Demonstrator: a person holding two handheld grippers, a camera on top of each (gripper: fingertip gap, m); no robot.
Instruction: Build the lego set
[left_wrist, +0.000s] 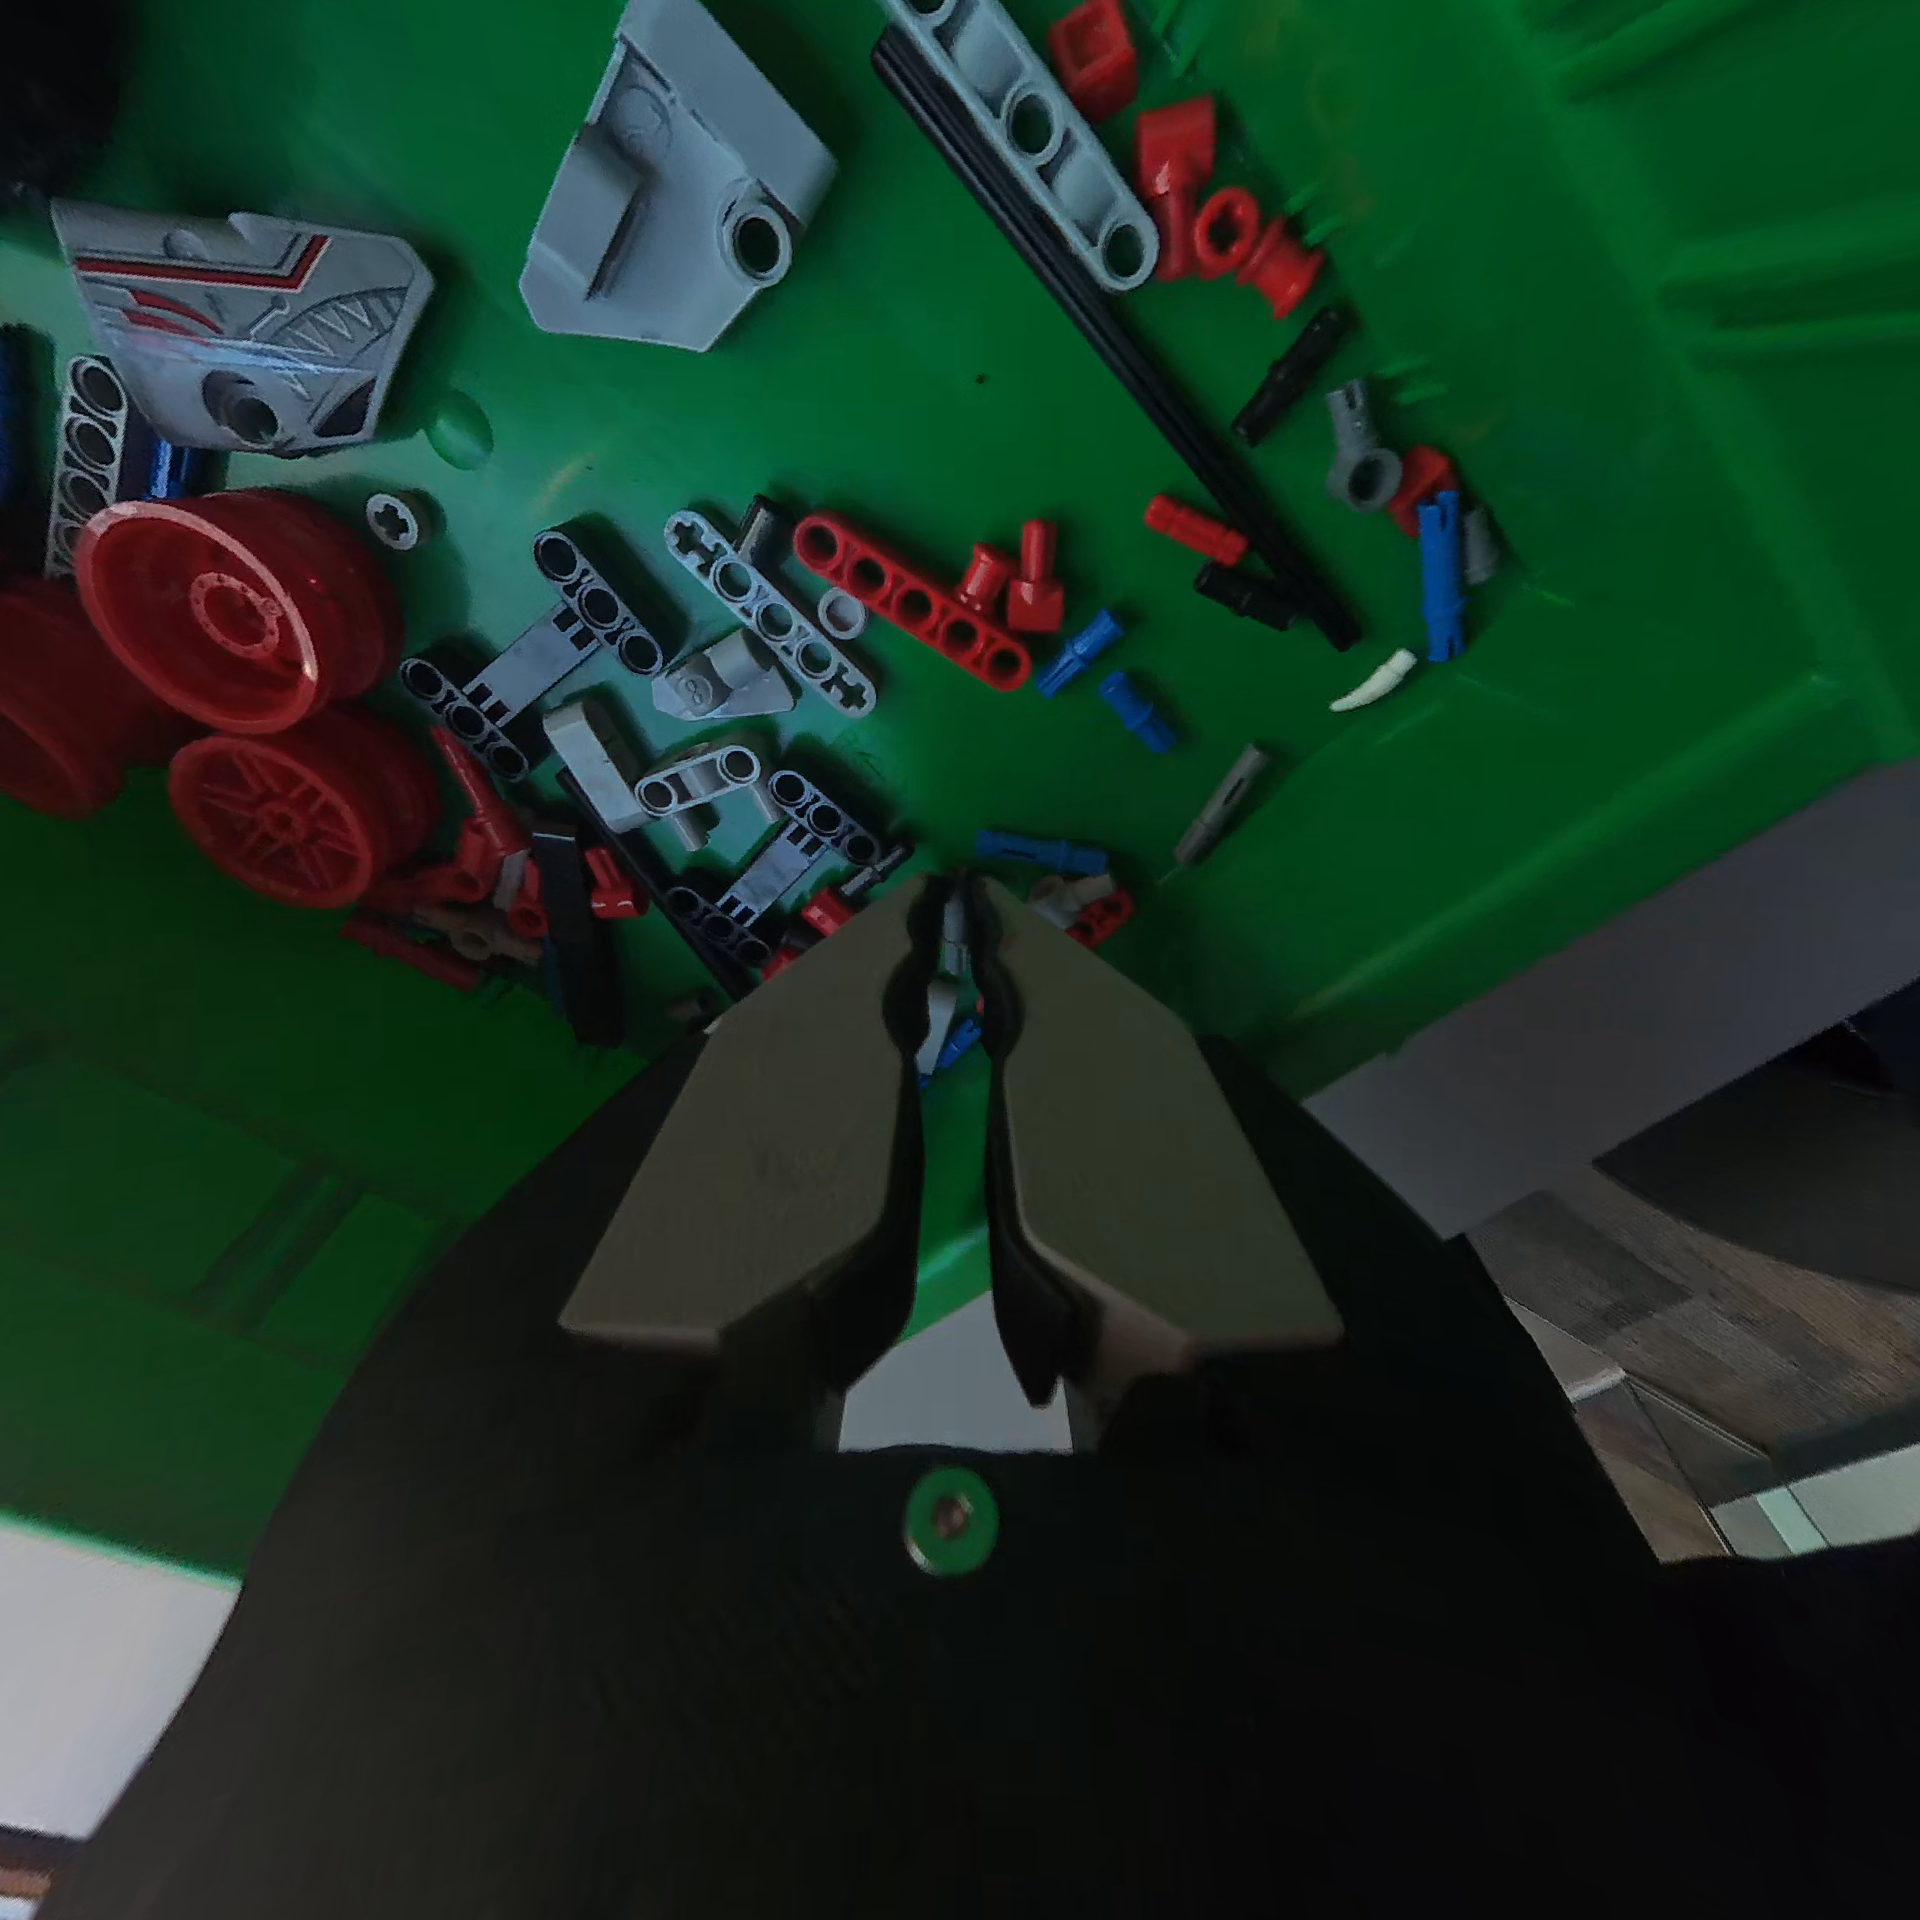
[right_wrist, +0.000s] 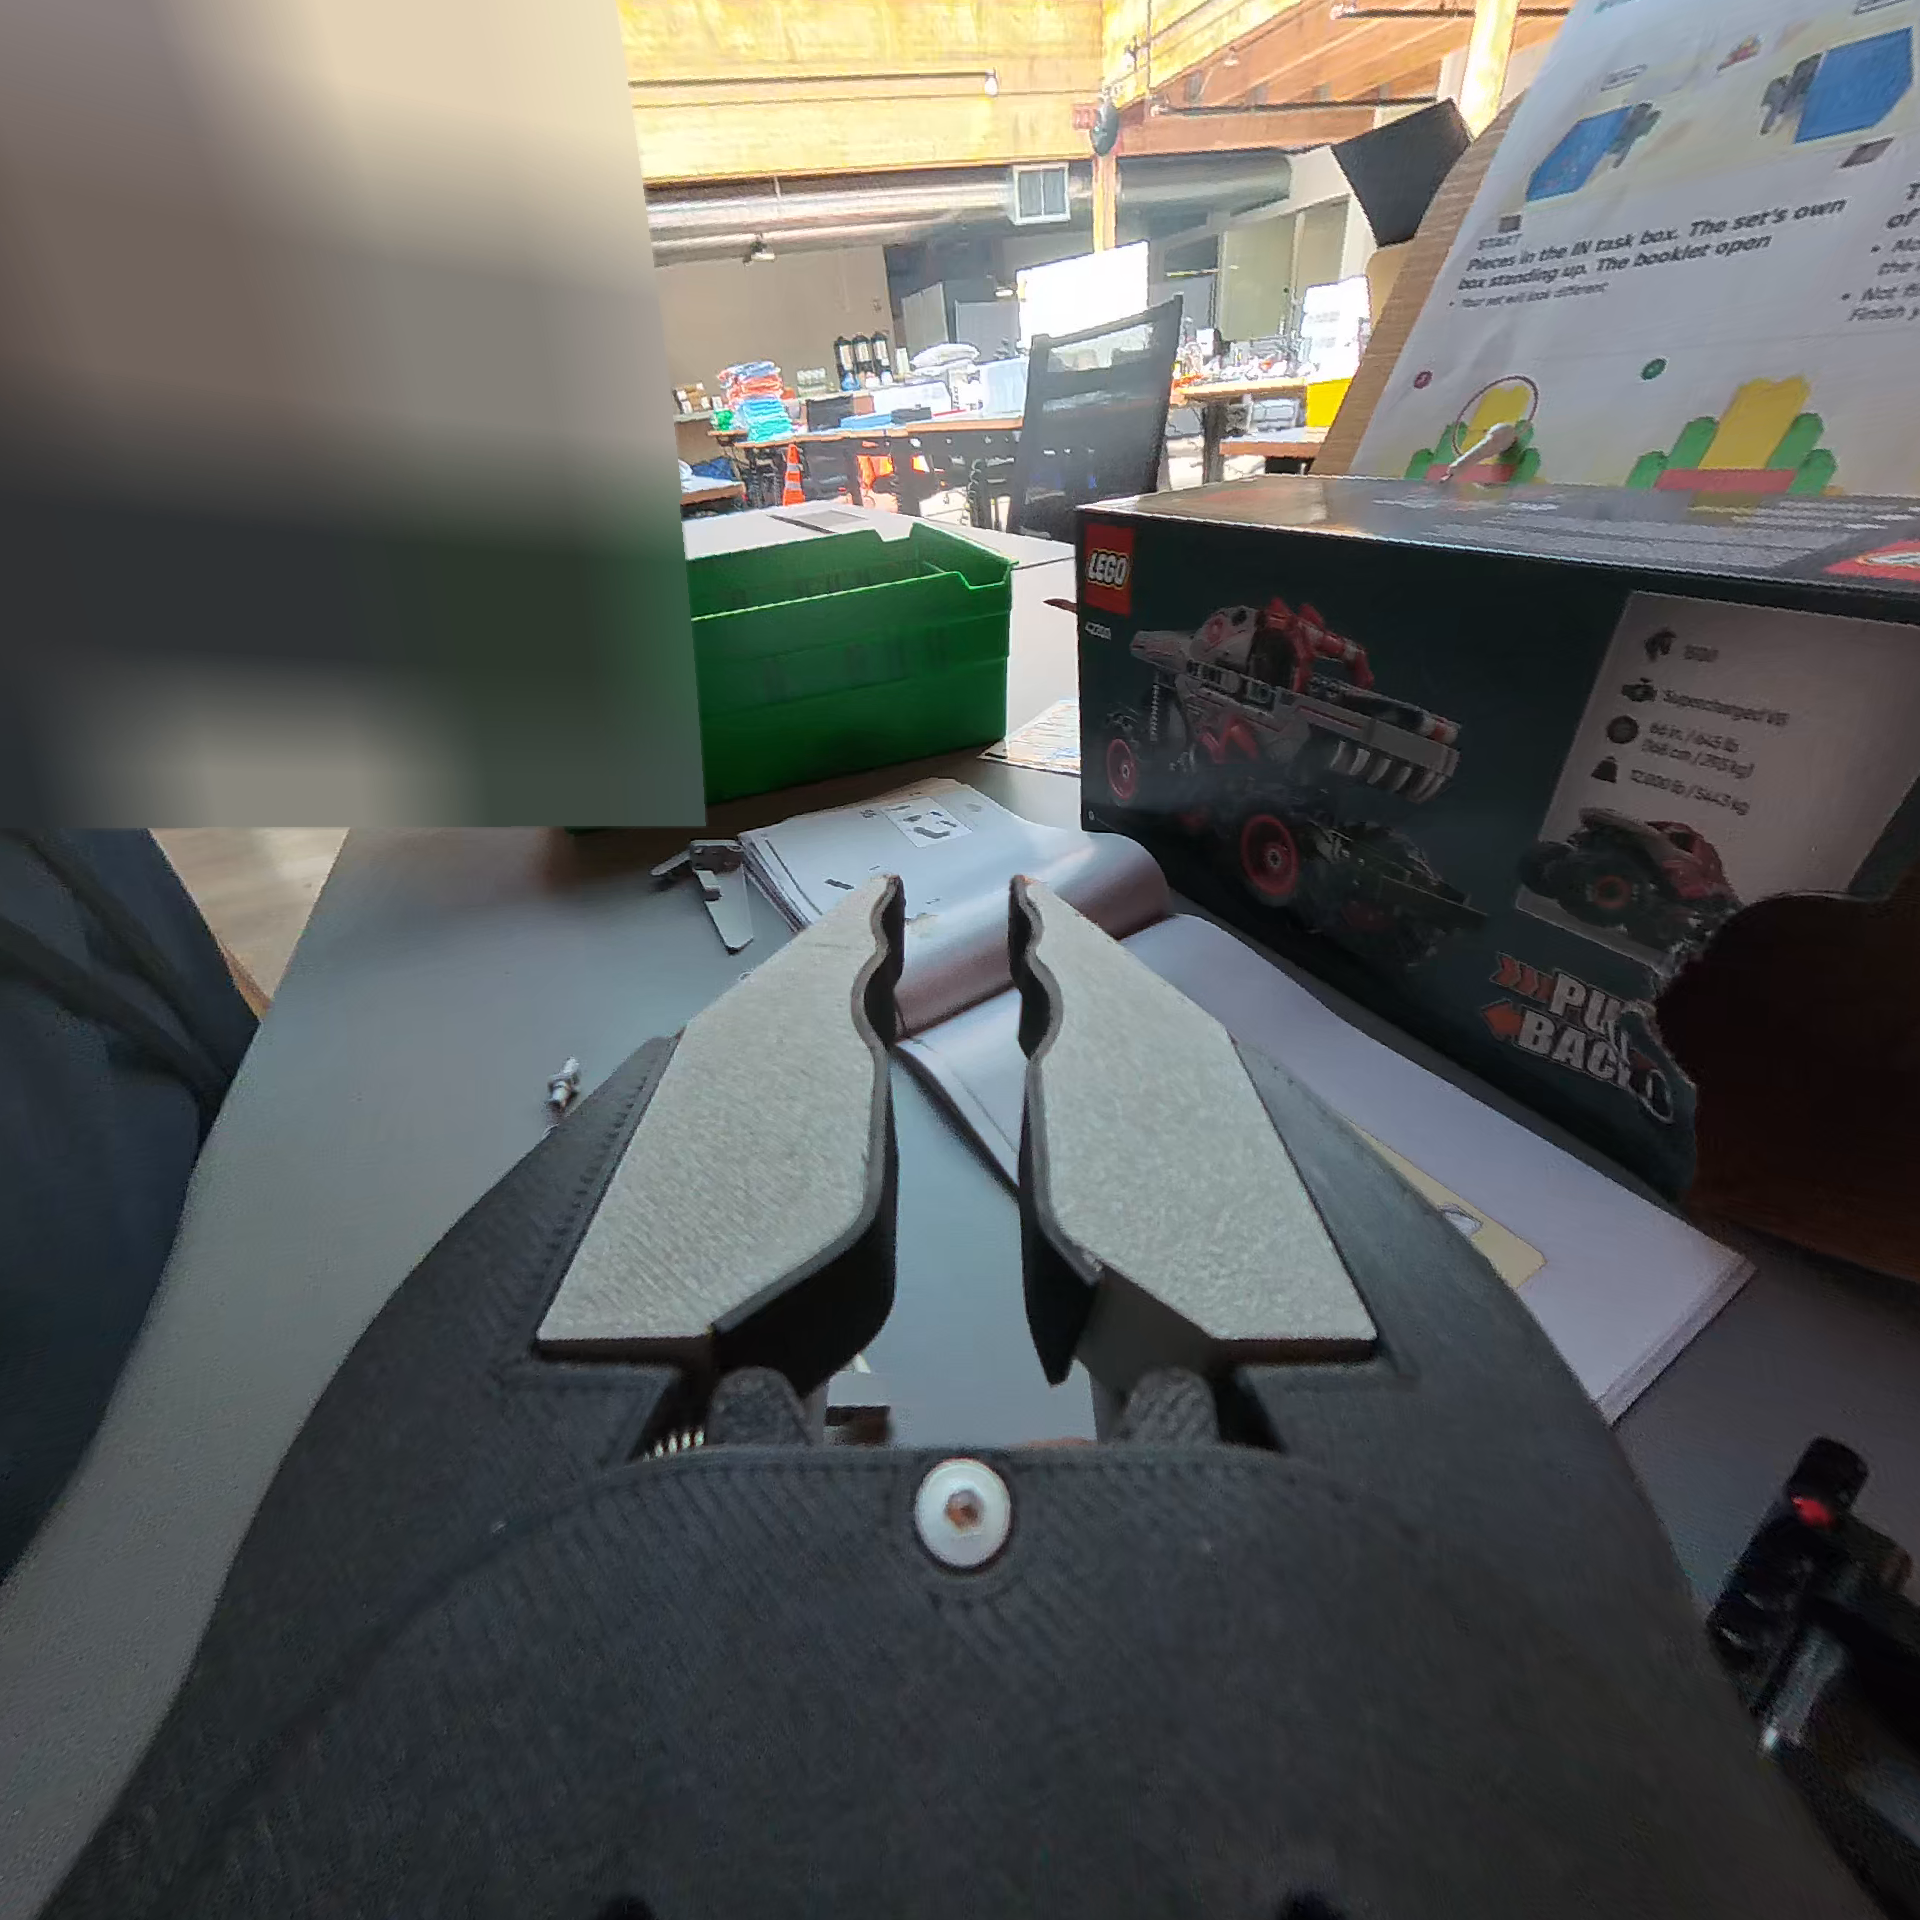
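Note:
In the left wrist view my left gripper (left_wrist: 956, 888) reaches down into a green bin (left_wrist: 1351, 883) of loose Lego Technic parts. Its jaws are closed on a small grey piece (left_wrist: 951, 930) at the near edge of the pile. Around it lie a blue pin (left_wrist: 1039, 854), dark grey beams (left_wrist: 821, 821), a red beam (left_wrist: 914, 603), red wheels (left_wrist: 234, 613) and grey panels (left_wrist: 675, 177). In the right wrist view my right gripper (right_wrist: 956, 904) is open and empty, low over the table above the open instruction booklet (right_wrist: 1247, 1039).
The Lego set box (right_wrist: 1455, 790) stands right of the booklet, with a propped instruction sheet (right_wrist: 1662, 260) behind it. A second green bin (right_wrist: 852, 644) sits farther back. A small grey assembly (right_wrist: 717, 883) and a tiny pin (right_wrist: 564, 1081) lie on the grey table.

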